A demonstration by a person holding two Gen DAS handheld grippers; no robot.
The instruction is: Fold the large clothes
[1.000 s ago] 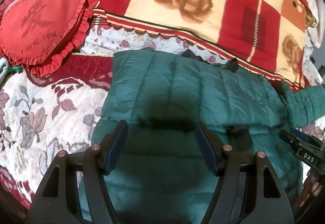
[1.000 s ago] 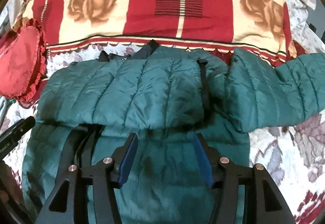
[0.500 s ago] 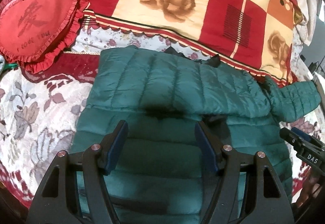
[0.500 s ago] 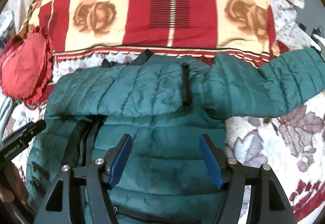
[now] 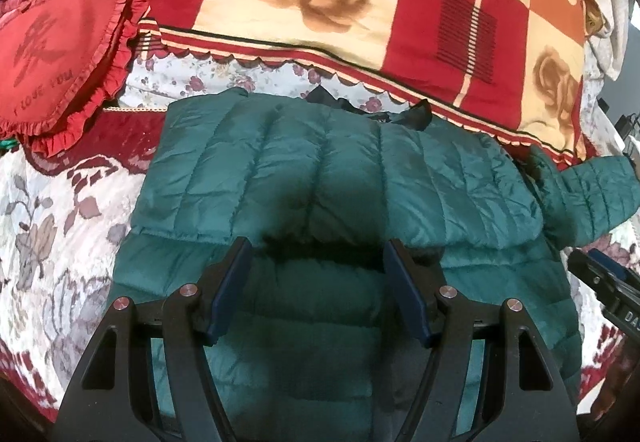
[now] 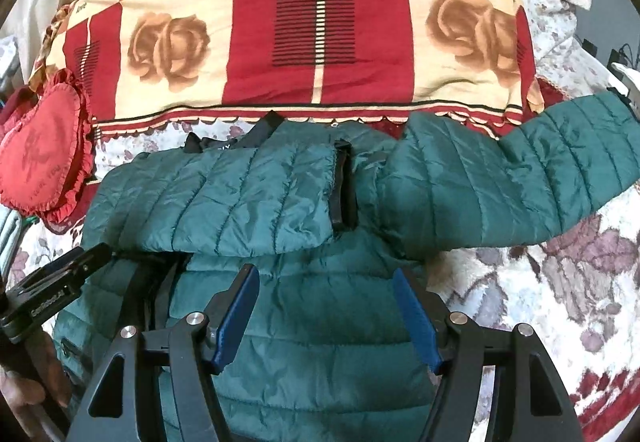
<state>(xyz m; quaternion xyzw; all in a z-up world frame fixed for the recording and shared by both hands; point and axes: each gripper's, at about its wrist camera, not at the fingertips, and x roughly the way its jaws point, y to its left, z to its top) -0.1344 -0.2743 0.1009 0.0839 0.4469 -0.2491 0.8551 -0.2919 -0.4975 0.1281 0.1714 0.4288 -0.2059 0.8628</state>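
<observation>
A dark green quilted puffer jacket (image 5: 320, 169) lies flat on the bed; it also shows in the right wrist view (image 6: 224, 201). One sleeve is folded across the chest, its black cuff (image 6: 342, 189) near the middle. The other sleeve (image 6: 520, 177) stretches out to the right. My left gripper (image 5: 318, 254) hovers open and empty above the jacket's body, just below the folded sleeve's edge. My right gripper (image 6: 326, 282) is open and empty above the jacket's lower body. Each gripper's tip shows at the edge of the other's view.
A red and cream rose-patterned blanket (image 5: 360, 1) lies behind the jacket. A red heart-shaped frilled cushion (image 5: 56, 49) sits at the far left. The bed cover (image 5: 52, 226) is white with a floral print. A hand (image 6: 24, 390) holds the left gripper's handle.
Both grippers have drawn back and up from the jacket, staying open. More of the jacket and the outstretched right sleeve has come into view.
</observation>
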